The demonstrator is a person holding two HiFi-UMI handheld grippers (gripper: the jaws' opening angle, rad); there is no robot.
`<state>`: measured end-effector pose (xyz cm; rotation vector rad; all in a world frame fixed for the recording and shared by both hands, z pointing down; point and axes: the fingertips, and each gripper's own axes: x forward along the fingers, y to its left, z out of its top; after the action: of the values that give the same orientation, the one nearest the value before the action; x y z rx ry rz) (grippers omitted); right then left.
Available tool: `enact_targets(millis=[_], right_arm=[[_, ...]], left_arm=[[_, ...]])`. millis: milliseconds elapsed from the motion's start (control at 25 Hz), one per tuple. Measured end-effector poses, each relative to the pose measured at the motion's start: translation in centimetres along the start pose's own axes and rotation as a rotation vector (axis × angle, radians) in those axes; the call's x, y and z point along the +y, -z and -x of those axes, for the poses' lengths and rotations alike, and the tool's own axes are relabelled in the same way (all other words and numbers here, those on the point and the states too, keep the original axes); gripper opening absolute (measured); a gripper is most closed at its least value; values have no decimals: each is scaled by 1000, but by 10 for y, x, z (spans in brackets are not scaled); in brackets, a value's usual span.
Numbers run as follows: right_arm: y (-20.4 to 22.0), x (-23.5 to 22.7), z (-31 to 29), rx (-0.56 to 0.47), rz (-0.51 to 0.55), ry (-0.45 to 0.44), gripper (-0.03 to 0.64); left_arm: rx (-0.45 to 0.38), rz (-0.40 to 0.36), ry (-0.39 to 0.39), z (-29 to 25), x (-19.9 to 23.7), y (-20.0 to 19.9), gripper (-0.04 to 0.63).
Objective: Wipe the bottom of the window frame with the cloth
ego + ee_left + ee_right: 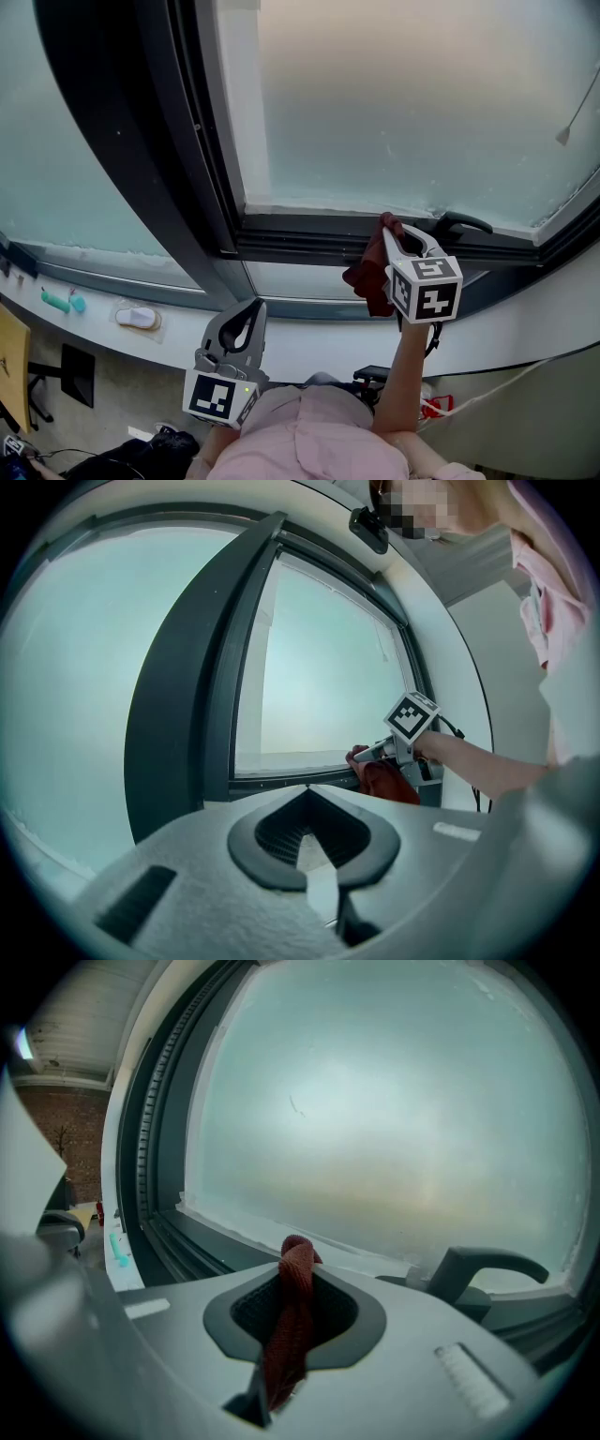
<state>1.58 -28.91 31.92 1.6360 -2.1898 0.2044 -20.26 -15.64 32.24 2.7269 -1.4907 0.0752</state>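
A dark red cloth [367, 277] hangs from my right gripper [392, 231], which is shut on it and held up at the bottom rail of the window frame [309, 228], just left of the black window handle [459, 223]. In the right gripper view the cloth [292, 1307] runs up between the jaws and bunches at the tips, with the rail [234, 1246] and the handle [478, 1269] close ahead. My left gripper [251, 309] hangs lower and to the left, shut on nothing. The left gripper view shows the right gripper [361, 755] and the cloth [389, 780] at the frame.
A broad dark mullion [141, 141] separates this pane from the left one. On the white sill below lie a teal object [56, 300] and a white object [139, 319]. A blind cord pull [562, 136] hangs at the right. A yellow chair [11, 361] and cables are on the floor.
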Motion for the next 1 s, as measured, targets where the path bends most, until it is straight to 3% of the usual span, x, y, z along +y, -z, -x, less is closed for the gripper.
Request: enact_targets(millis=[520,1000], right_arm=[[9,-32,10,-2,-47,56,50],[11,-38,11,-10,-60,53,50]], left_arm=[[-1,-1,0,0,-2,0,-2],[-2,5,-6,1,-1,0,-3]])
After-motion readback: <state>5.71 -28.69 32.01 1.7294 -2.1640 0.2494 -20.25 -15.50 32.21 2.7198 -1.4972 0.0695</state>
